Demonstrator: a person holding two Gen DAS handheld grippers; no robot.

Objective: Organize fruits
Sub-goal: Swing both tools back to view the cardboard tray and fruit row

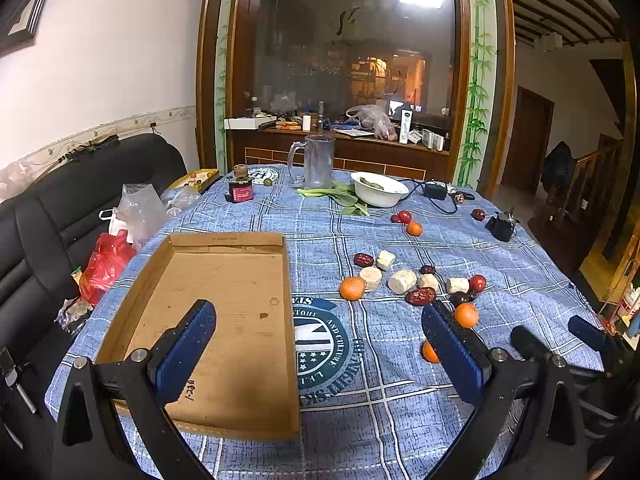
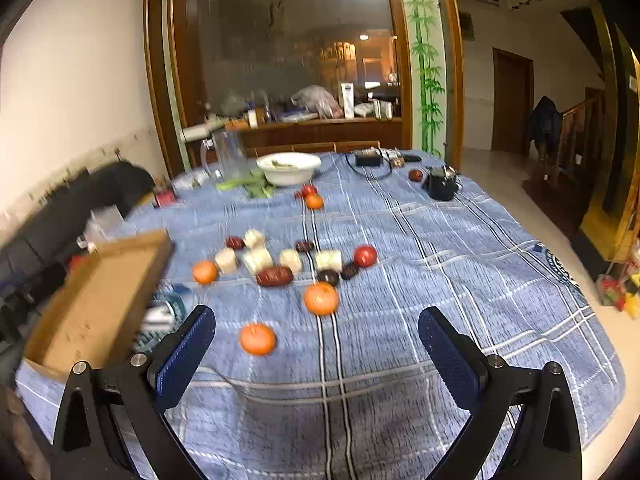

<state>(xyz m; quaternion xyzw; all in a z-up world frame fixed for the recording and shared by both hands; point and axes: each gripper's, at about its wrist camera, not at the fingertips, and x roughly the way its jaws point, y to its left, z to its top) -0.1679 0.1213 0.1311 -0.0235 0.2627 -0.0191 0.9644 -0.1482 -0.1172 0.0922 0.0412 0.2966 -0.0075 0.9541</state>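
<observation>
A shallow cardboard tray point(image 1: 224, 276) lies on the blue checked tablecloth, at left in both views point(image 2: 100, 300). It holds nothing. Right of it lie several small oranges point(image 1: 352, 288) point(image 2: 321, 299) point(image 2: 257, 339), dark red dates point(image 1: 421, 296) point(image 2: 274, 276), red round fruits point(image 1: 477, 282) point(image 2: 365, 255) and pale cut chunks point(image 1: 402, 281) point(image 2: 258, 259). My left gripper point(image 1: 318, 346) is open and empty above the tray's right edge. My right gripper point(image 2: 316, 354) is open and empty, just short of the nearest orange; its fingers point(image 1: 532, 344) show at right in the left wrist view.
At the table's far end stand a clear jug point(image 1: 318, 162), a white bowl point(image 1: 378, 189) beside green leaves point(image 1: 344, 198), a dark jar point(image 1: 241, 188), a black cup point(image 1: 502, 226) and a cable. A black sofa point(image 1: 80, 200) with plastic bags borders the table's left.
</observation>
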